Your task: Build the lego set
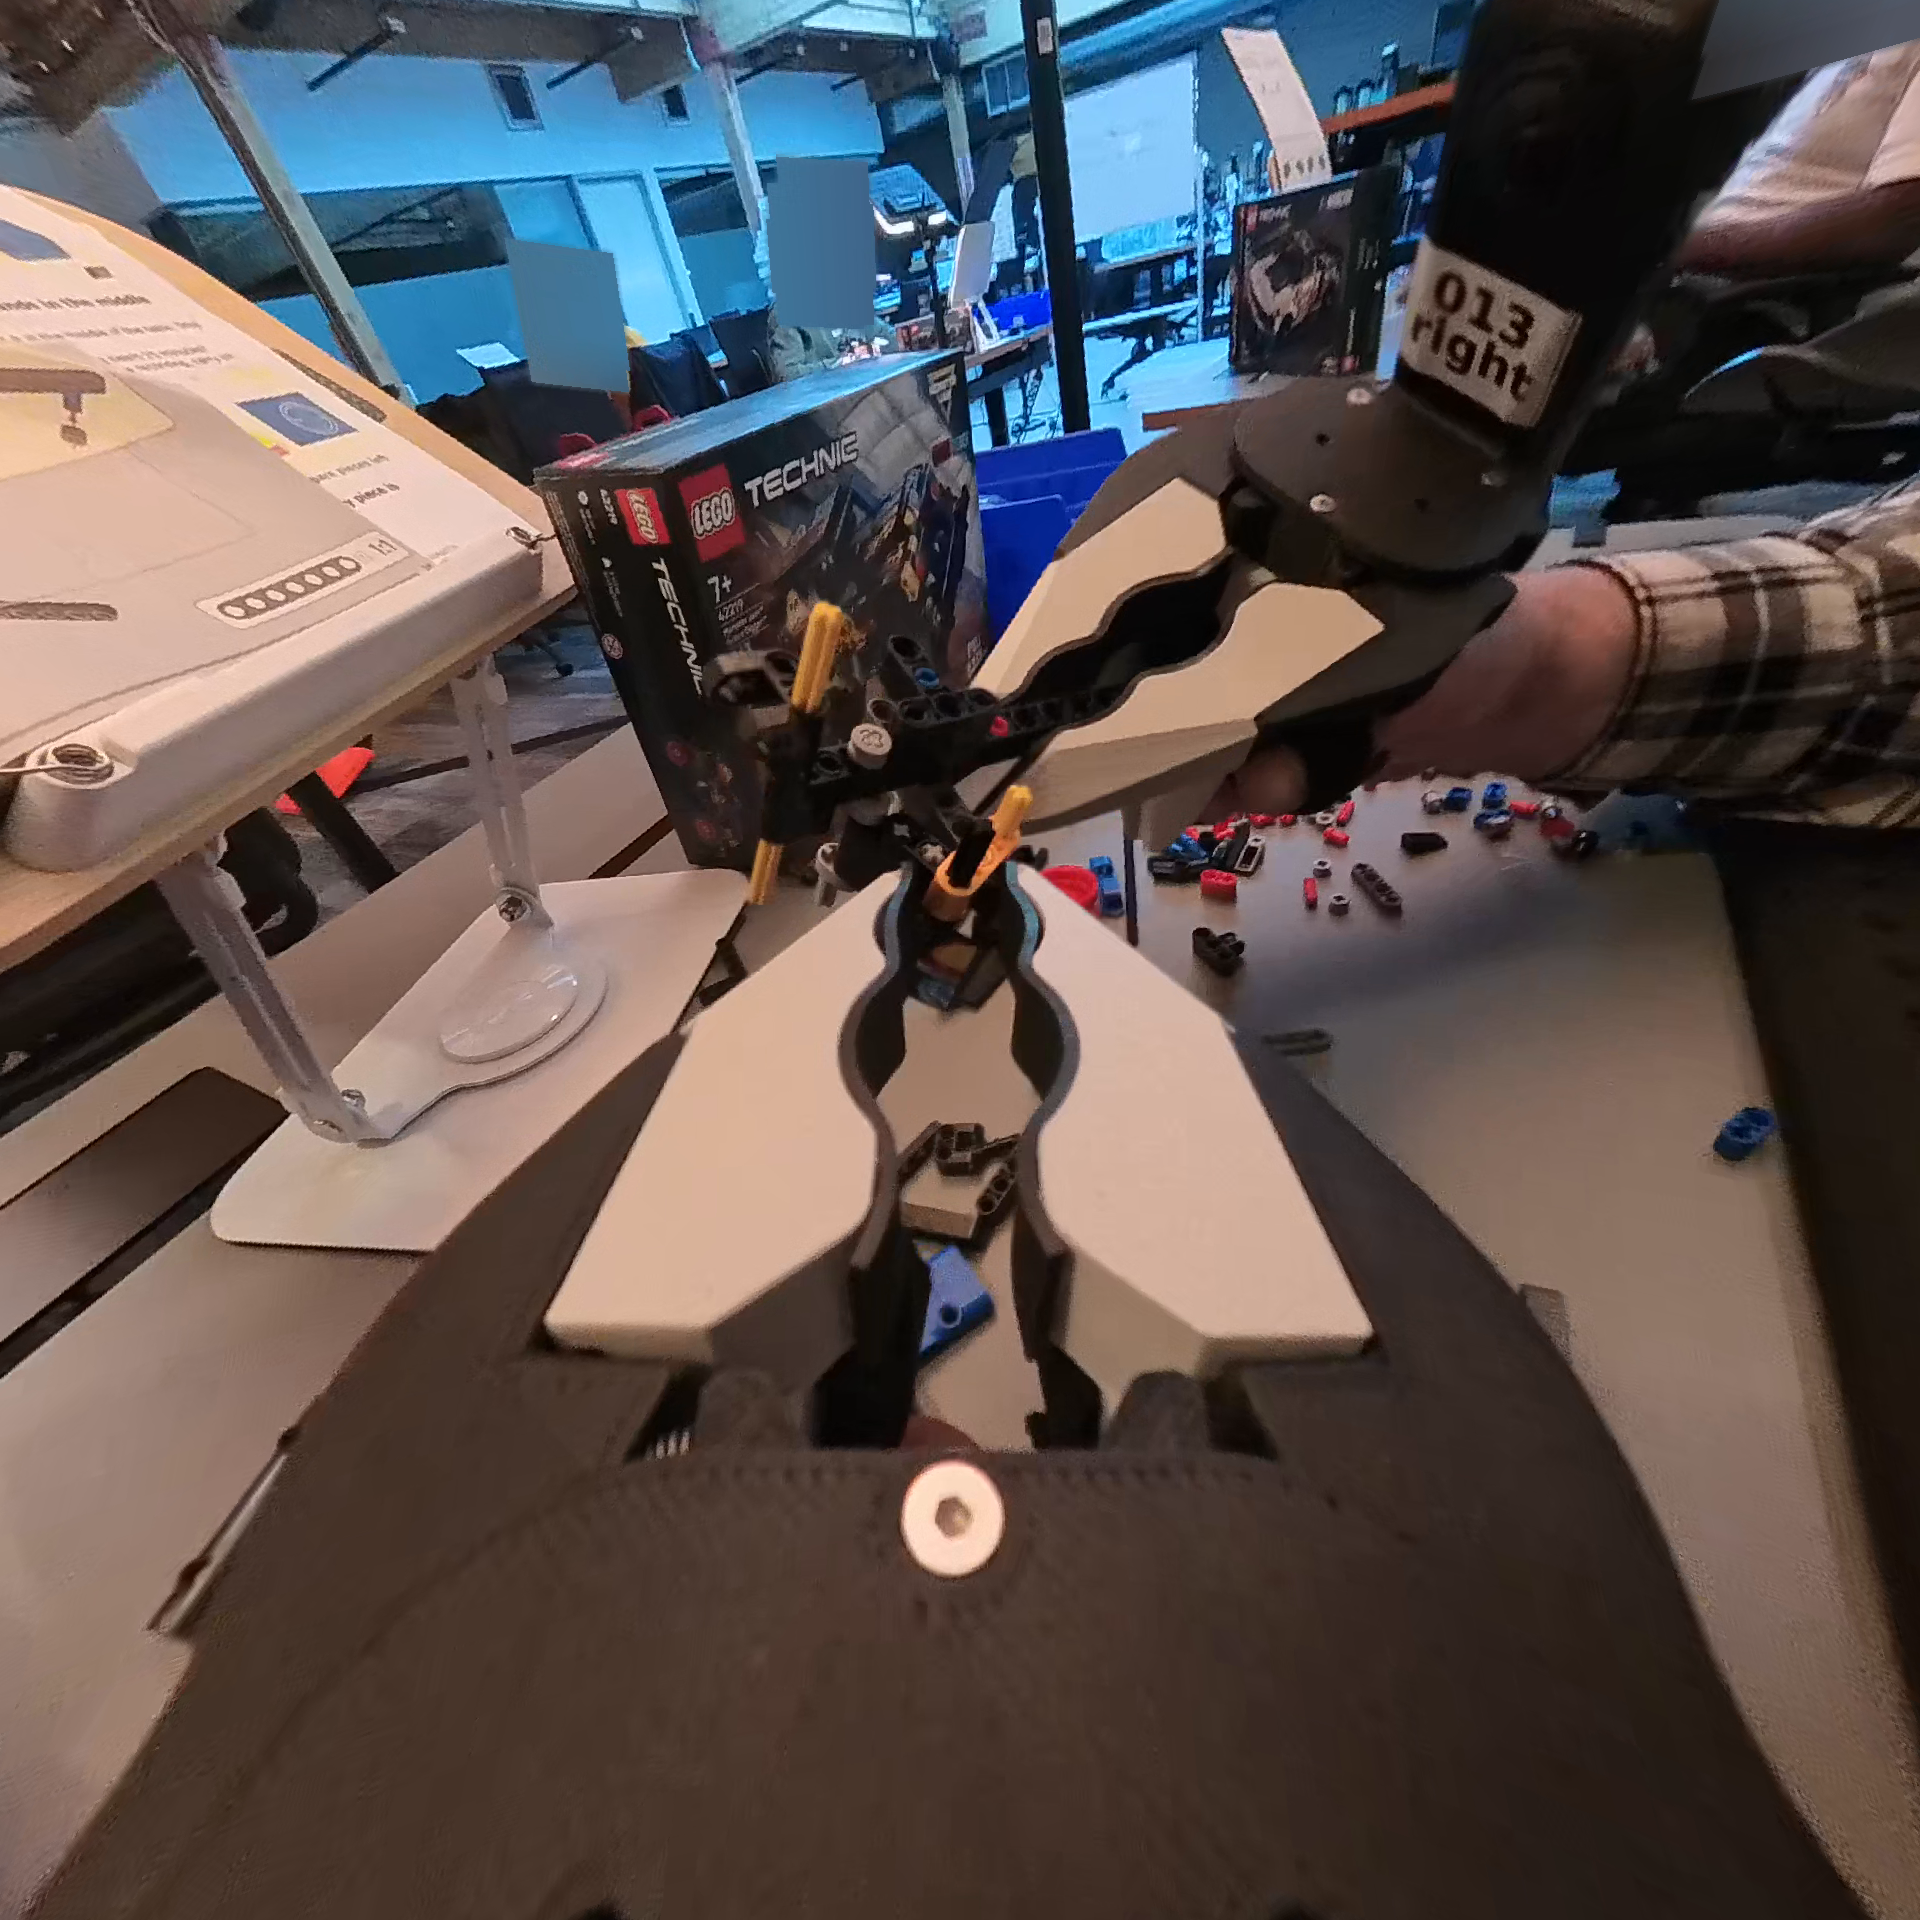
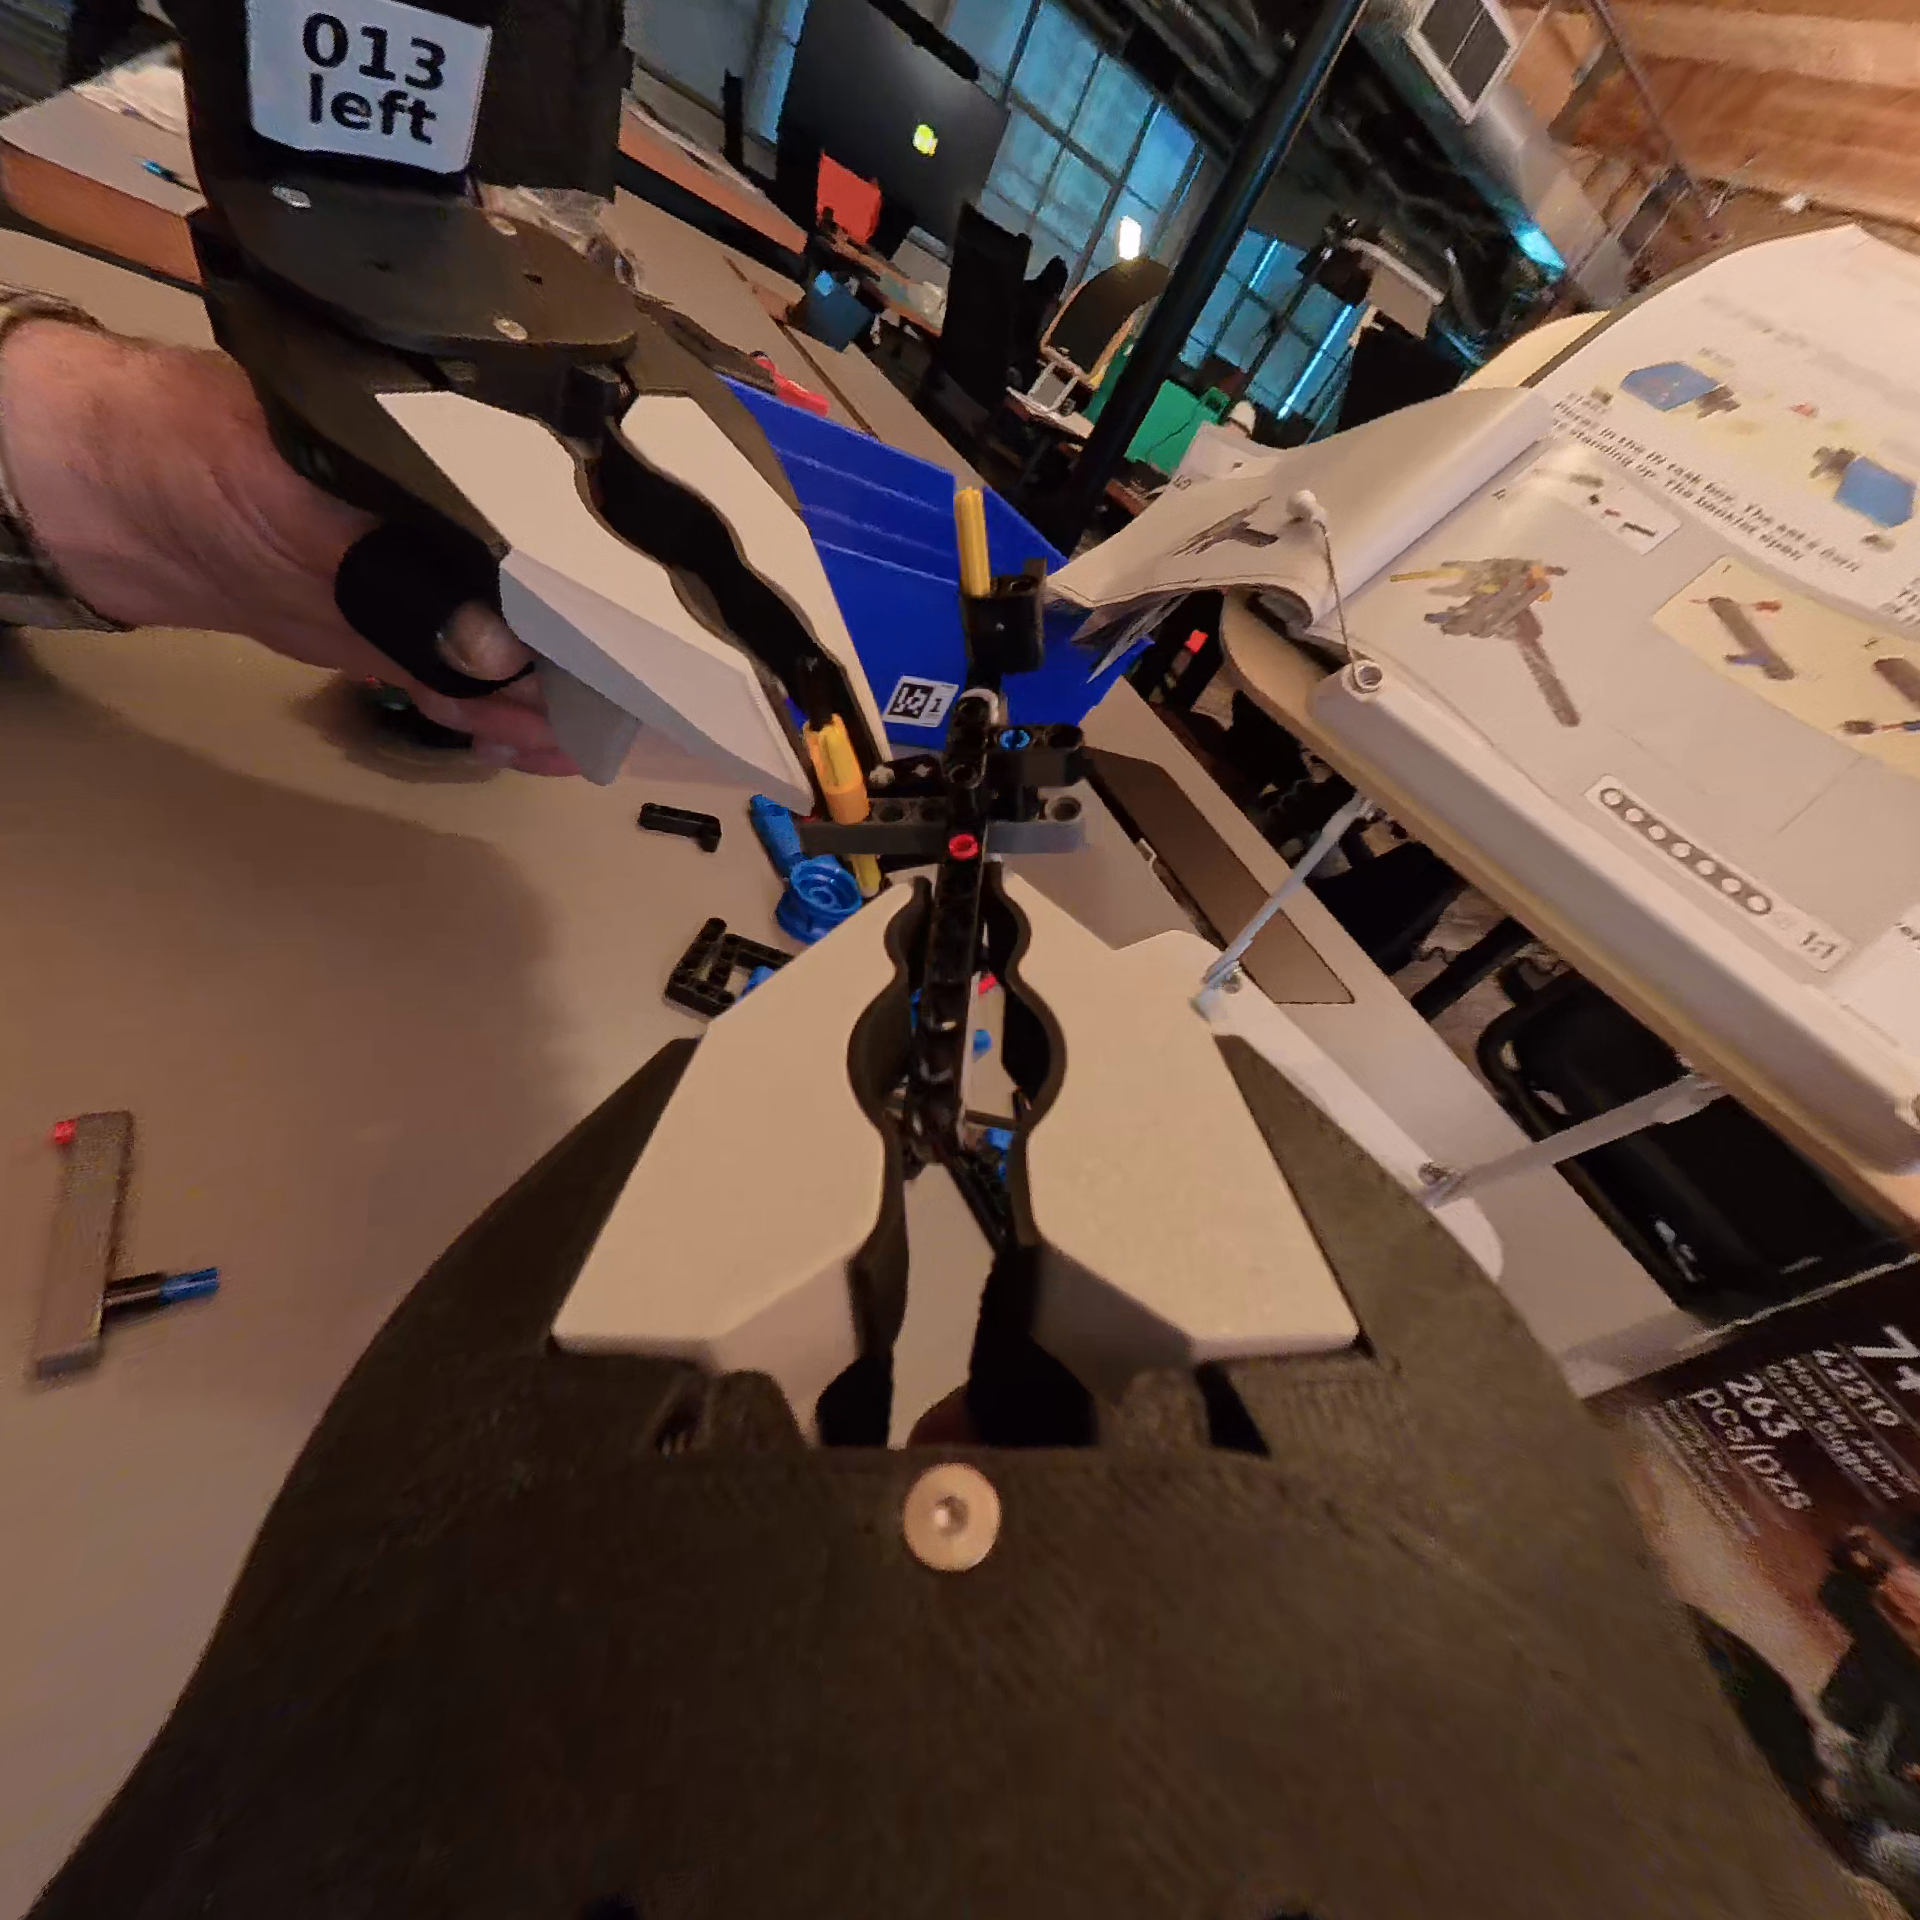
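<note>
A lego assembly point(image 1: 883, 743) is held above the surface point(image 1: 1455, 1039) between two claws.

Its long black beam point(image 2: 951, 997) is gripped by the right claw point(image 2: 951, 904), while a yellow piece point(image 1: 971, 862) at its lower end is clamped by the left claw point(image 1: 951, 883). Loose parts point(image 1: 1351, 842) are scattered on the surface; a set box point(image 1: 769, 582) and an open booklet point(image 2: 1662, 623) on a stand are seen nearby.

A white printed label point(image 1: 1481, 332) sits on the right gripper point(image 1: 997, 707), another label point(image 2: 369, 83) on the left gripper point(image 2: 831, 769). Logos cover the black box point(image 1: 769, 582); the booklet point(image 2: 1714, 623) carries print, mostly blurred; the bin point(image 2: 883, 540) bears a tag point(image 2: 920, 701).
</note>
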`<state>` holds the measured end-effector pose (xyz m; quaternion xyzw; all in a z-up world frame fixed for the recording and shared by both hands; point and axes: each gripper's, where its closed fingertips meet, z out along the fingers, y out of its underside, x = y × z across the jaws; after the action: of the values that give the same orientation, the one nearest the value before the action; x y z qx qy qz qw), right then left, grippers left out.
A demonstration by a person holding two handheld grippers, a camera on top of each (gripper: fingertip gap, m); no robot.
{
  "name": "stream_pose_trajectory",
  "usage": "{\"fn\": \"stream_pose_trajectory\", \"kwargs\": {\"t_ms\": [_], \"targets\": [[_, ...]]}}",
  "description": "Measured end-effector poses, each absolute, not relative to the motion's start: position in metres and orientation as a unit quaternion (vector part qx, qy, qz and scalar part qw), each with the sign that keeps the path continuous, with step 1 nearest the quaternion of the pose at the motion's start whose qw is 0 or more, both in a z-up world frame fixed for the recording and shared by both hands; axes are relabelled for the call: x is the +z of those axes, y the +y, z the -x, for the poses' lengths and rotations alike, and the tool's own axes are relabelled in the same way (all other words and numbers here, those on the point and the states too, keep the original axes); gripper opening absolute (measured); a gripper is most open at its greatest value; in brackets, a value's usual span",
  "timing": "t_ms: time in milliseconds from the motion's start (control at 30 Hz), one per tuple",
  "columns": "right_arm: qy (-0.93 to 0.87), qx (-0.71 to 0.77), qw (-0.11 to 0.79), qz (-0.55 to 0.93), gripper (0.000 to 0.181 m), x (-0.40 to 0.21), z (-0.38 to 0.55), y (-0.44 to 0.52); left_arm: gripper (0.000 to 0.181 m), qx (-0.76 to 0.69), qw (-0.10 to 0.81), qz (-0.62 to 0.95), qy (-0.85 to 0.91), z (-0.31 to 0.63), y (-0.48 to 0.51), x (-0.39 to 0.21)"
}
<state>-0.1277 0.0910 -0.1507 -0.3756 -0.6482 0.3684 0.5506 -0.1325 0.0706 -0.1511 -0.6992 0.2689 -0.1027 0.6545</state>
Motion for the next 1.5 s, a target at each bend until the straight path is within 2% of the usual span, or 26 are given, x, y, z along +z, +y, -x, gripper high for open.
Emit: {"fn": "stream_pose_trajectory", "kwargs": {"t_ms": [367,533,633,733,967,1000,1500], "targets": [[-0.658,0.363,0.525,0.400,0.003,-0.161,0.127,0.100,0.012,-0.047,0.637,0.712,0.292,0.134,0.072,-0.159],[-0.636,0.401,0.513,0.415,0.003,-0.159,0.128,0.102,0.032,-0.027,0.638,0.716,0.283,0.137,0.076,-0.158],[-0.623,0.422,0.505,0.423,0.003,-0.157,0.128,0.104,0.030,-0.023,0.641,0.717,0.274,0.139,0.077,-0.157],[-0.612,0.437,0.499,0.429,0.003,-0.157,0.128,0.104,0.019,-0.034,0.644,0.715,0.269,0.138,0.077,-0.157],[-0.607,0.441,0.502,0.430,0.003,-0.156,0.128,0.106,0.017,-0.028,0.648,0.715,0.263,0.139,0.078,-0.156],[-0.606,0.443,0.502,0.431,0.003,-0.156,0.128,0.106,0.011,-0.024,0.654,0.712,0.254,0.142,0.078,-0.153],[-0.604,0.443,0.502,0.432,0.003,-0.158,0.129,0.108,0.013,-0.035,0.649,0.720,0.243,0.145,0.080,-0.157]]}}
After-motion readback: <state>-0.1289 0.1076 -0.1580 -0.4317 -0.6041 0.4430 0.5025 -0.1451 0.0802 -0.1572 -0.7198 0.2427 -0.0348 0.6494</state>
